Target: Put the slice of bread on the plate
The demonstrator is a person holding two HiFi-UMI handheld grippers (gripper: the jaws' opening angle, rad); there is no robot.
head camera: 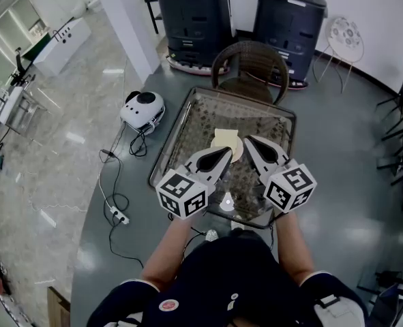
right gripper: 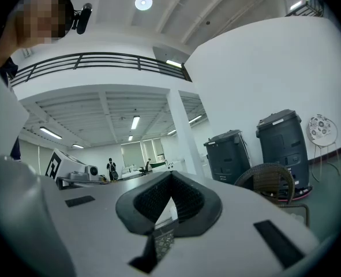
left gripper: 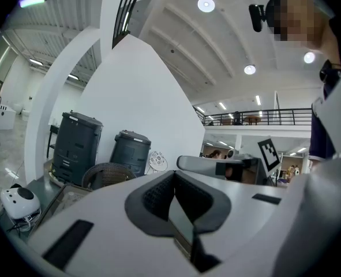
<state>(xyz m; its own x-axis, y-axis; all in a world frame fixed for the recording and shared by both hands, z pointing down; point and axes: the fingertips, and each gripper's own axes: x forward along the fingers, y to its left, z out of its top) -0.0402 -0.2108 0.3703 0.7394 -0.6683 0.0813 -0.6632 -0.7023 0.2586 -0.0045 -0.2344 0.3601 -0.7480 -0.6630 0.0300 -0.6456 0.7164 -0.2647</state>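
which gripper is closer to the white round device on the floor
Left. The left gripper sits just right of the white round device; the right gripper is farther right.

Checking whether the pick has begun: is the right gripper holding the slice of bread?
No: the right gripper has its jaws shut with nothing between them, and the slice of bread lies down on the table.

- Table: rectangular, patterned top, dark rim.
- Wicker chair: brown, at the table's far edge.
- Two dark machines: side by side behind the chair, against the white wall.
- Wire stand: white, right of the machines.
- Round white device: on the floor off the table's left edge.
- Power strip: white, cabled, off the near left corner.
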